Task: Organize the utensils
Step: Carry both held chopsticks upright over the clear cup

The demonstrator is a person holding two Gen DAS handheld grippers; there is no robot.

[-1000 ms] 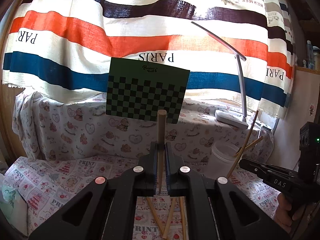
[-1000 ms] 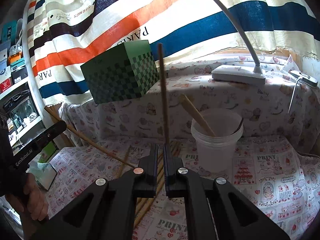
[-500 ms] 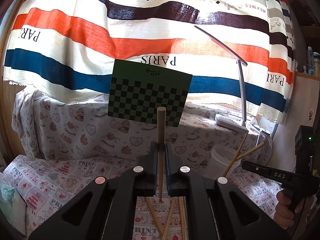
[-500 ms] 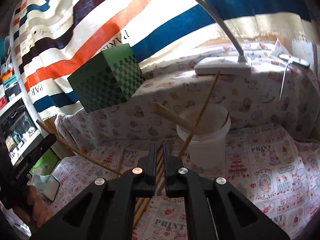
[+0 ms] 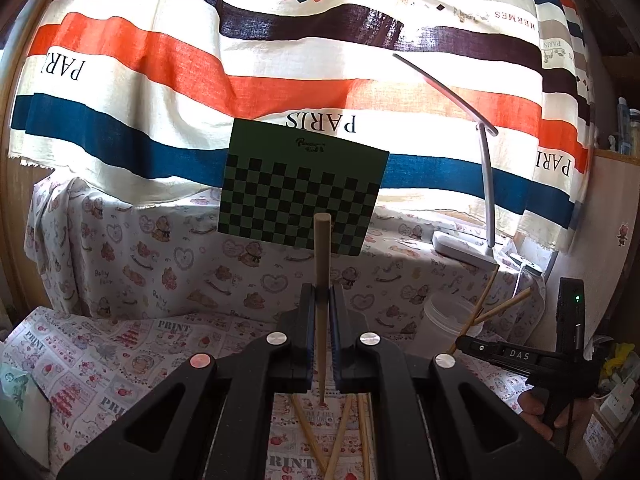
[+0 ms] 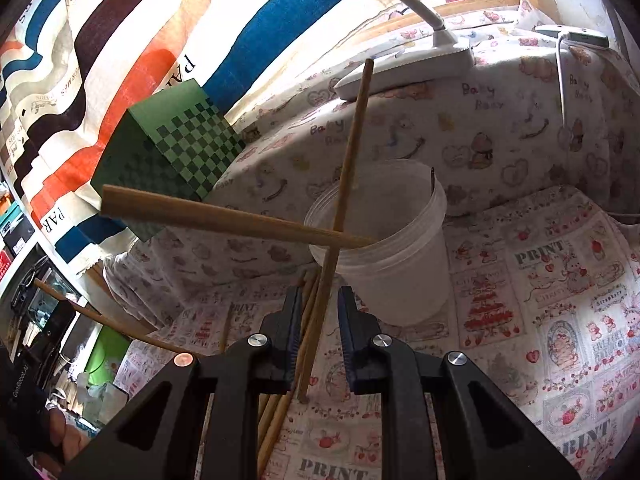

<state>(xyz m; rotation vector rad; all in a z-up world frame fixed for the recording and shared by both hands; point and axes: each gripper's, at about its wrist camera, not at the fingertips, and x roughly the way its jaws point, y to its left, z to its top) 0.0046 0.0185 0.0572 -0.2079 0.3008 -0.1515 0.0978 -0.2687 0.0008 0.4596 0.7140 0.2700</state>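
My left gripper (image 5: 322,304) is shut on a wooden chopstick (image 5: 322,248) that stands upright between its jaws. The jaws of my right gripper (image 6: 318,308) are opening, and a thin chopstick (image 6: 348,152) leans loose in the gap with space on both sides, its lower tip below the jaws. Just behind it stands a translucent plastic cup (image 6: 404,280), from which a thicker chopstick (image 6: 208,214) leans out to the left. In the left wrist view the right gripper (image 5: 460,345) sits beside the cup (image 5: 444,314). Several loose chopsticks (image 6: 280,396) lie on the printed cloth.
A green checkered box (image 5: 304,196) rests on the raised ledge behind. A white desk lamp (image 5: 466,246) stands on the ledge at the right, above the cup. Striped fabric hangs across the back. A person's hand (image 5: 536,410) holds the right gripper.
My right gripper has dropped closer to the cup and rolled. Its jaws have parted and the chopstick, upright before, now leans loose between them. The left gripper keeps still with its chopstick.
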